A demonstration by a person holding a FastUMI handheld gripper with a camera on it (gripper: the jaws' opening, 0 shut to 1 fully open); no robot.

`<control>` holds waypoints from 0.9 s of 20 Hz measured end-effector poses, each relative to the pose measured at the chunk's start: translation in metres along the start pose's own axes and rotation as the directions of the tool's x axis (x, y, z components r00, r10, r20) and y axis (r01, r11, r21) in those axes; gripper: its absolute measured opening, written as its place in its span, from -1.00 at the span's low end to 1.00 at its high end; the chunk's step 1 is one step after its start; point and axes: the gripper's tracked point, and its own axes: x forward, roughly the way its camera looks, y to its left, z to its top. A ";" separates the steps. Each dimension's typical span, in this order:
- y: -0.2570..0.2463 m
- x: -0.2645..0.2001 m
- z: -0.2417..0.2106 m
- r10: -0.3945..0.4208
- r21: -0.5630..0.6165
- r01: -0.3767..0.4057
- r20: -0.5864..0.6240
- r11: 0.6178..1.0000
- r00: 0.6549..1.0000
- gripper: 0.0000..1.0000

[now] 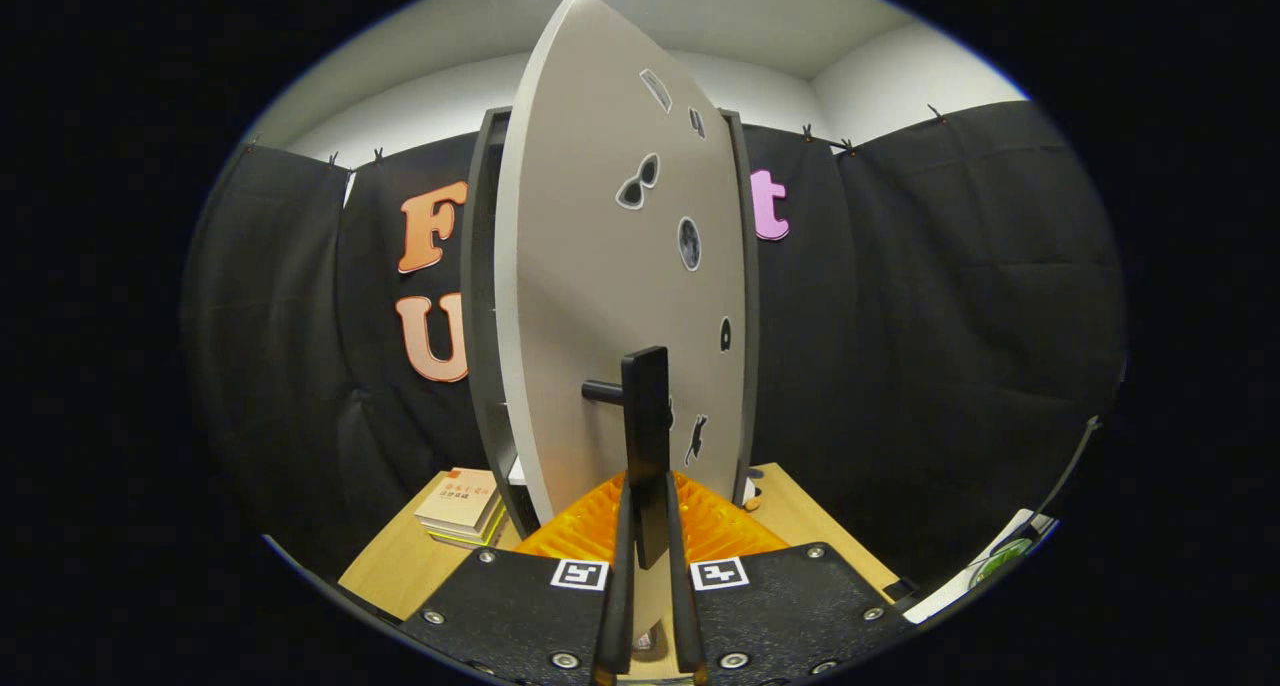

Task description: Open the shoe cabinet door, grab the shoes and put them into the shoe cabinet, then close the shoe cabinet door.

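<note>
— What lay at the left?
— A stack of books (pixel 462 508) on the table (pixel 395 566), just beside the cabinet (pixel 484 296), whose dark frame stood upright against the booth wall.
— And the door?
— The door (pixel 590 266) was swung out toward the camera, edge-on, pale, with small stickers (pixel 636 184) on its face. Its dark handle (pixel 645 436) stuck out on a short post.
— The claw?
— The claw (pixel 648 566) was pressed nearly together, both fingers pinching the lower end of the handle between them.
— Anything further right?
— A white sheet and a green thing (pixel 1000 556), too small to tell, well apart from the cabinet.
</note>
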 end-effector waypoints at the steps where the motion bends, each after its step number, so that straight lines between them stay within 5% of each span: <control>1: -0.005 -0.001 0.000 -0.012 -0.002 0.012 0.001 1.000 1.000 -0.68; 18: -0.096 -0.011 -0.006 -0.202 -0.036 0.202 -0.004 0.979 0.979 -0.71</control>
